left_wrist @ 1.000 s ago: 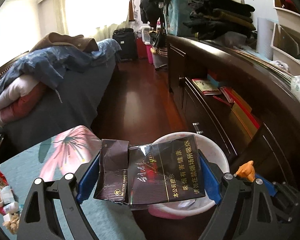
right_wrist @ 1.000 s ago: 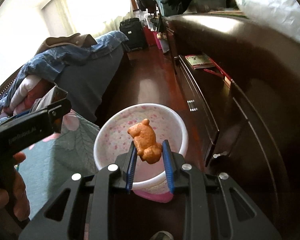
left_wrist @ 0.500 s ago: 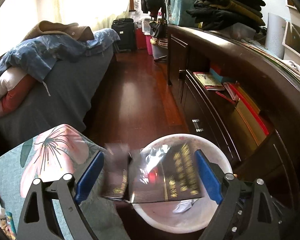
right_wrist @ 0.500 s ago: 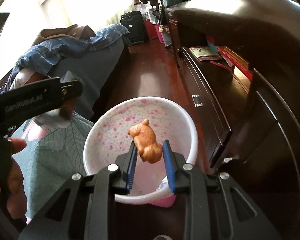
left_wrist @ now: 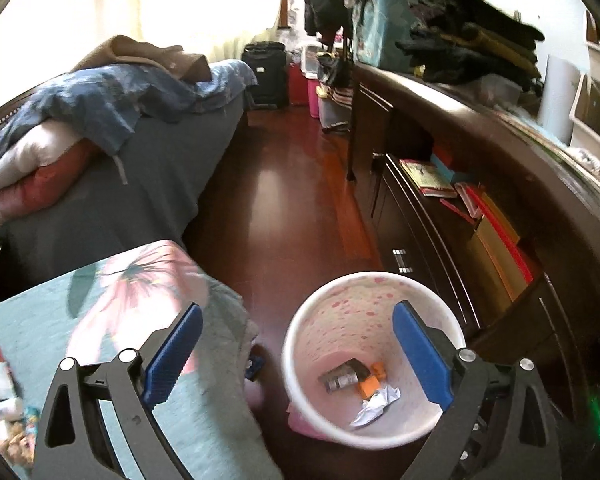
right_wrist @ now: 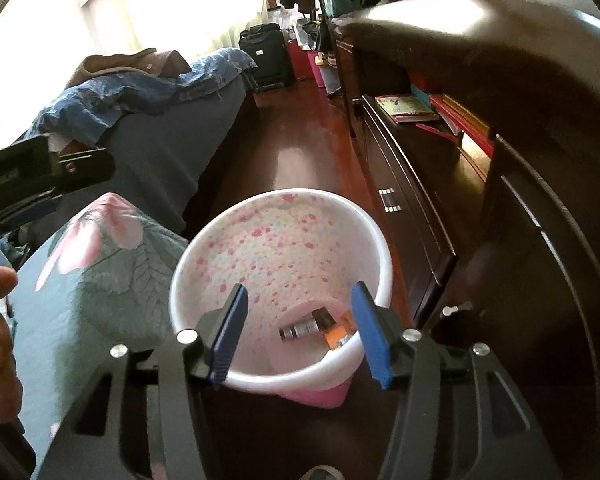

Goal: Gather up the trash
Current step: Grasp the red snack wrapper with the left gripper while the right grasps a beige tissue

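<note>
A white bin with pink speckles (left_wrist: 300, 332) (right_wrist: 204, 256) stands on the dark floor beside the table. Inside lie a dark cigarette pack (left_wrist: 342, 376) (right_wrist: 306, 326), an orange piece (left_wrist: 370, 386) (right_wrist: 338, 336) and crumpled foil (left_wrist: 374, 406). My left gripper (left_wrist: 296, 354) is open and empty above the bin's left side. My right gripper (right_wrist: 300, 334) is open and empty over the bin's near rim. The left gripper also shows in the right wrist view (right_wrist: 40, 172), at the left.
A table with a teal floral cloth (left_wrist: 100, 320) (right_wrist: 96, 264) lies left of the bin, with small items (left_wrist: 0, 396) at its far left. A dark cabinet with books (left_wrist: 480, 220) (right_wrist: 440, 128) runs along the right. A bed with bedding (left_wrist: 100, 120) is behind.
Both grippers have opened. The cigarette pack dropped from the left gripper and the orange piece from the right gripper into the bin.
</note>
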A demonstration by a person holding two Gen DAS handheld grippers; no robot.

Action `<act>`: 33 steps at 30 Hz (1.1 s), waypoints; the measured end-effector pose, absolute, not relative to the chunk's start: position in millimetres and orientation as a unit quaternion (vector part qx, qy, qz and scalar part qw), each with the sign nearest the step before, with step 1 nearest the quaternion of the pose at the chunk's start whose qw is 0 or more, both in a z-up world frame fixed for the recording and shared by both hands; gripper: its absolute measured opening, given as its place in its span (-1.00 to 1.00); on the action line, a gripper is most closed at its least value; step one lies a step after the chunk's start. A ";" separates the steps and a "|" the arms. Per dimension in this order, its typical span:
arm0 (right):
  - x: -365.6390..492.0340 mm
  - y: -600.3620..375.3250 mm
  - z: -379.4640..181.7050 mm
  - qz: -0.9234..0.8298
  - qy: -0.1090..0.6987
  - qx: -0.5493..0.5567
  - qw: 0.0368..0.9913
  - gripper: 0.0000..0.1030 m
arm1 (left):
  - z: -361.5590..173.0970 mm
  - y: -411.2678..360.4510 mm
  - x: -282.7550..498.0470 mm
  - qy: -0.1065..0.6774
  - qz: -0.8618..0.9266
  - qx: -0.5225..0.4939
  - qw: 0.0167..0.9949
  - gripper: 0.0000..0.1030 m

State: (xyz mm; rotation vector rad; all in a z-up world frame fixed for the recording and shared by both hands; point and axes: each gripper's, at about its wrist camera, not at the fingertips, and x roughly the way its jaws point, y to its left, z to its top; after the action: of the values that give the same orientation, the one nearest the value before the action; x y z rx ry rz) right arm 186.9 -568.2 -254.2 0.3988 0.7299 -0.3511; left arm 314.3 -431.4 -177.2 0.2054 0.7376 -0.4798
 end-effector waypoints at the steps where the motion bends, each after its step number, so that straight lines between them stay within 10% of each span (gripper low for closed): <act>1: 183.7 -562.9 -249.5 -0.169 0.352 0.191 0.901 0.20 | -172.2 -422.3 308.6 0.352 -0.229 0.099 0.902 0.87; 9: 158.1 -484.1 -190.7 -0.128 0.332 0.143 0.924 0.66 | -145.8 -334.3 267.6 0.321 -0.180 0.113 0.923 0.93; 33: 210.5 -252.7 -157.3 0.047 0.352 -0.011 0.935 0.78 | -215.7 -93.3 438.4 0.484 -0.032 -0.028 0.874 0.92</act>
State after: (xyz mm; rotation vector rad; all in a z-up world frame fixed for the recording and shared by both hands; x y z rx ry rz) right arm 210.5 -252.7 -157.3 -0.0220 0.7191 0.0952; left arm 438.4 -93.3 -215.7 -0.0592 1.0099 -0.0673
